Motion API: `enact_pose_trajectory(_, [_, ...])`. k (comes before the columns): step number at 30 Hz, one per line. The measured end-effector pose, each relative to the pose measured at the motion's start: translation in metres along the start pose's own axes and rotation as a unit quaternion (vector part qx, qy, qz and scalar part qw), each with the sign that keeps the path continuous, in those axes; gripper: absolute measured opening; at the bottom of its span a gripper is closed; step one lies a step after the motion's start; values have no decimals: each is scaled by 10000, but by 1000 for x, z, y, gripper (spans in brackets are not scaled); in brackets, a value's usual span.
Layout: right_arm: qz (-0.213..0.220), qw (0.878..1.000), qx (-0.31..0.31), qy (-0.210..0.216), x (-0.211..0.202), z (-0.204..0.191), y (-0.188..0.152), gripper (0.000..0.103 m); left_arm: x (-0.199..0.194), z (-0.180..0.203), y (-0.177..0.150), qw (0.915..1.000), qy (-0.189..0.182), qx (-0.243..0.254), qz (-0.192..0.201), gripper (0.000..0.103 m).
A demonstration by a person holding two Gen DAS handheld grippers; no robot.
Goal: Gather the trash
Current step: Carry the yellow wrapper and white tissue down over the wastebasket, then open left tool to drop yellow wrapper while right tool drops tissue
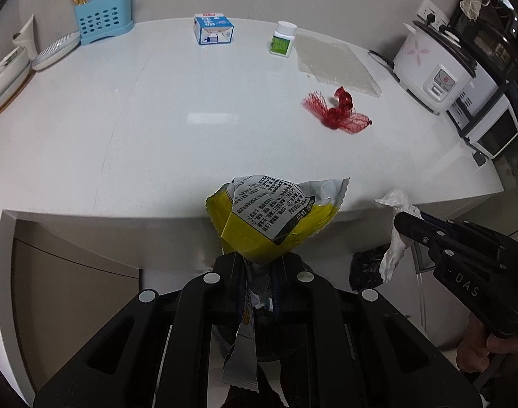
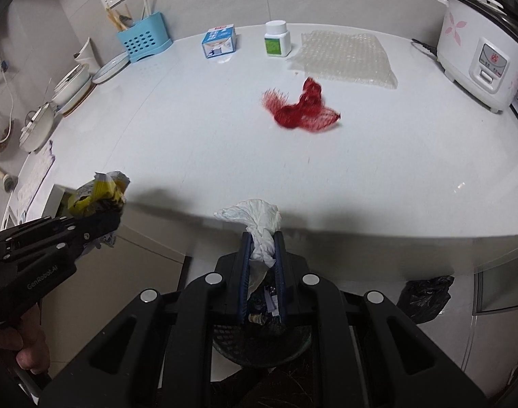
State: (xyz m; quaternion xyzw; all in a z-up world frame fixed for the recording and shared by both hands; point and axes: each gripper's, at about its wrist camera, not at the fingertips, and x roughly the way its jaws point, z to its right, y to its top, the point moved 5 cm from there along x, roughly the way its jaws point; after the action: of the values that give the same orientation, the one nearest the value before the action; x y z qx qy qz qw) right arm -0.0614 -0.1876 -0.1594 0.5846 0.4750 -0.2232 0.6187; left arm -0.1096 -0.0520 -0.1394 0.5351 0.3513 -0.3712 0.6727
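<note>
The left claw [image 1: 259,261] is pressed together on a crumpled yellow snack wrapper [image 1: 276,214], held out past the near edge of the white tabletop [image 1: 156,119]. The right claw [image 2: 263,255] pinches a twisted white tissue [image 2: 255,221] at that same edge, above a dark mesh bin [image 2: 262,343] on the floor. Farther out on the tabletop lies a red net bag [image 2: 301,108], beside a sheet of bubble wrap [image 2: 344,57]. Along the back stand a white bottle [image 2: 276,39], a blue-and-white carton [image 2: 218,41] and a blue utensil holder [image 2: 144,39]. A rice cooker [image 2: 480,57] sits at the right.
</note>
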Motion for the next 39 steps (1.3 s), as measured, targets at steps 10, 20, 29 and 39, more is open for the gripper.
enact_pose_trajectory(10, [-506, 9987, -9, 32, 59, 2, -69, 12, 54, -12, -71, 9984, -287, 35, -493, 11])
enact_pose_trajectory(20, [-1118, 9936, -43, 175, 185, 18, -151, 13, 173, -36, -135, 9961, -326, -59, -822, 11])
enact_pose_trajectory(29, [-1464, 9886, -185, 314, 260, 11, -191, 25, 240, -54, -186, 9924, -101, -168, -1211, 11])
enact_pose_trajectory(39, [-1117, 9931, 138, 336, 257, 27, -188, 77, 254, -46, -193, 9906, -54, -163, -1359, 11])
